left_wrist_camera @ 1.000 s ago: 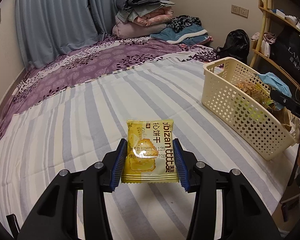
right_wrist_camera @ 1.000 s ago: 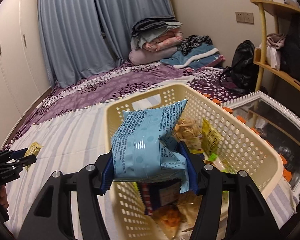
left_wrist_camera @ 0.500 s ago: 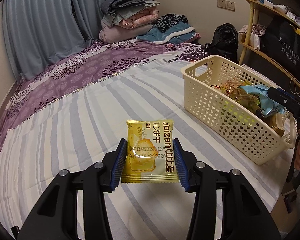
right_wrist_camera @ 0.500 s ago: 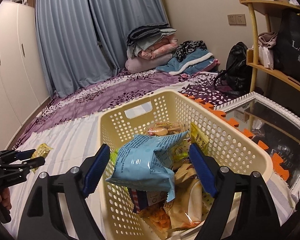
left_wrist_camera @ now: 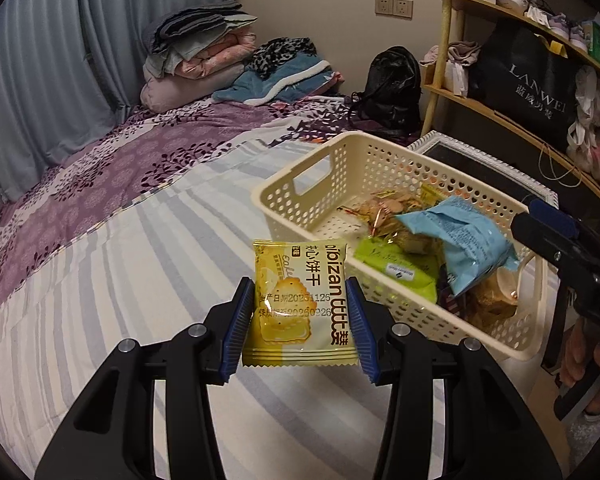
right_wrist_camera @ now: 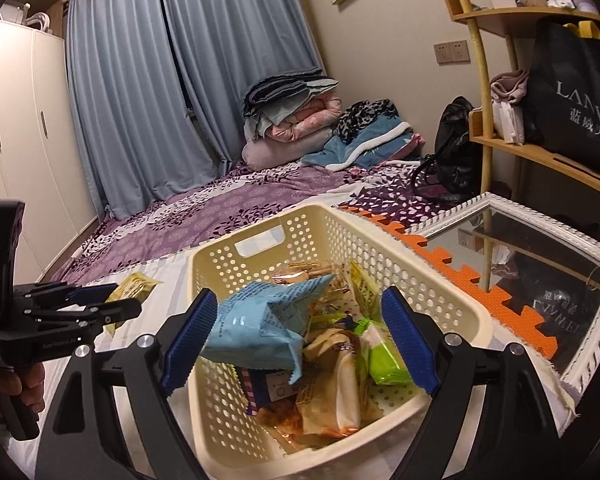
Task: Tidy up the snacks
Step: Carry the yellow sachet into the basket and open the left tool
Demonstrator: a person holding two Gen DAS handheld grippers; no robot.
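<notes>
My left gripper (left_wrist_camera: 300, 320) is shut on a yellow biscuit packet (left_wrist_camera: 300, 300) and holds it above the striped bed, just left of the cream perforated basket (left_wrist_camera: 300, 200). The basket (right_wrist_camera: 212, 272) holds several snack packets, with a light blue bag (right_wrist_camera: 260, 328) lying on top; the bag also shows in the left wrist view (left_wrist_camera: 464, 240). My right gripper (right_wrist_camera: 296, 344) is open and empty, its jaws wide apart over the basket's near end. In the right wrist view the left gripper (right_wrist_camera: 112, 304) with the yellow packet (right_wrist_camera: 134, 284) shows at the left.
The bed has a striped sheet (left_wrist_camera: 120, 280) and a purple floral cover (left_wrist_camera: 120, 160), with folded bedding (left_wrist_camera: 200, 56) at the back. A white-framed mirror (right_wrist_camera: 540, 264) and orange foam mat (right_wrist_camera: 440, 264) lie right of the basket. A wooden shelf (left_wrist_camera: 520, 120) stands at the right.
My right gripper opened and let the light blue bag drop into the basket, then pulled back a little. My left gripper carried the yellow packet closer to the basket.
</notes>
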